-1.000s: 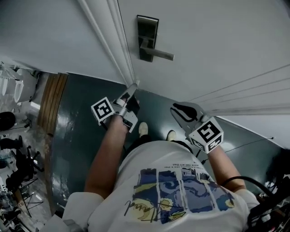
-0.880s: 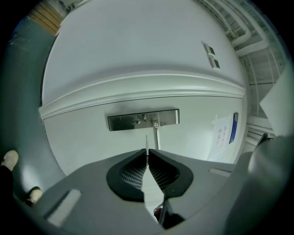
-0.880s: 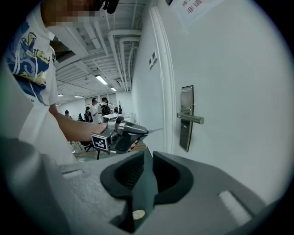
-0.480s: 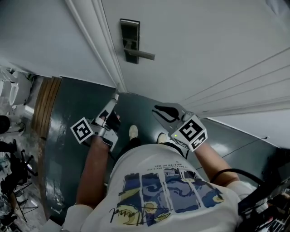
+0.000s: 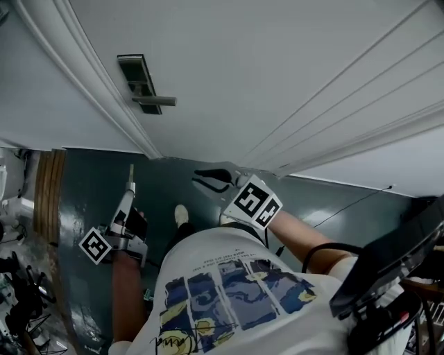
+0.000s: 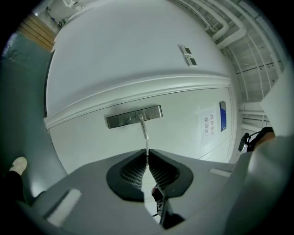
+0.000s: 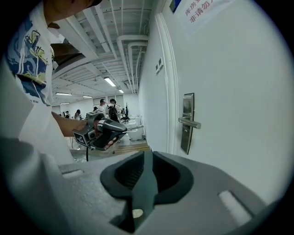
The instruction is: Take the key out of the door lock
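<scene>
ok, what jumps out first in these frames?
Steel lock plate and lever on the white door, upper left in head view, nothing stuck in it. Below, the left gripper hangs off the door, shut on a thin pale sliver, likely the key; right gripper beside it is shut, empty.

We are seeing a paper notice (image 7: 202,10) on the door (image 7: 239,114), printed in red Chinese characters. We are making out 库房 opening its upper line and 非请勿 opening its lower. We are finding the blue plate (image 6: 223,115) beside it too small to read. The shirt (image 5: 229,291) is showing a cursive word, cut off. The left gripper (image 5: 130,194) and right gripper (image 5: 199,179) are carrying coded square markers without letters.
</scene>
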The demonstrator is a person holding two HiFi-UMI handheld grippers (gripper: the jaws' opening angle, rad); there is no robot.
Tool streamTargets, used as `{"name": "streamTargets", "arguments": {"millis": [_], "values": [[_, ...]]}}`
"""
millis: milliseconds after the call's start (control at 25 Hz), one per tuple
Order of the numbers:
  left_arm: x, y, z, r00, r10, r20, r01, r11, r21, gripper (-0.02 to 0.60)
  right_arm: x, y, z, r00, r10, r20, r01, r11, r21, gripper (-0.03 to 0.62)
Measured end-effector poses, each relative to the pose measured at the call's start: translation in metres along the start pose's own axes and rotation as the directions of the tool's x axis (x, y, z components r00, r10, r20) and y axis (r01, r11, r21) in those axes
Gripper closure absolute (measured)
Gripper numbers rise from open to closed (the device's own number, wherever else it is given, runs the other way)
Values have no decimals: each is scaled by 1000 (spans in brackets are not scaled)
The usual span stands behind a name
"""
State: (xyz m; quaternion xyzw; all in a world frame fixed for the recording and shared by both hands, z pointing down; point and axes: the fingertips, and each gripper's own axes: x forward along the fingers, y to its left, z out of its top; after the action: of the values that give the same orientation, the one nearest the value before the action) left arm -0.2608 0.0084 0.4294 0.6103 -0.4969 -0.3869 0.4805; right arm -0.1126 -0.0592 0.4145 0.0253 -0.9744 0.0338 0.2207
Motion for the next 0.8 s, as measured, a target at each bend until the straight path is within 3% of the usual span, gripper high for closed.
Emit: {"name": "streamTargets", "arguments": {"millis": [800], "values": [[13,-15,-42,1000,6,19,-7,999,39,560,-39,-13,-4,999,3,33,0,998,-65,559]]}}
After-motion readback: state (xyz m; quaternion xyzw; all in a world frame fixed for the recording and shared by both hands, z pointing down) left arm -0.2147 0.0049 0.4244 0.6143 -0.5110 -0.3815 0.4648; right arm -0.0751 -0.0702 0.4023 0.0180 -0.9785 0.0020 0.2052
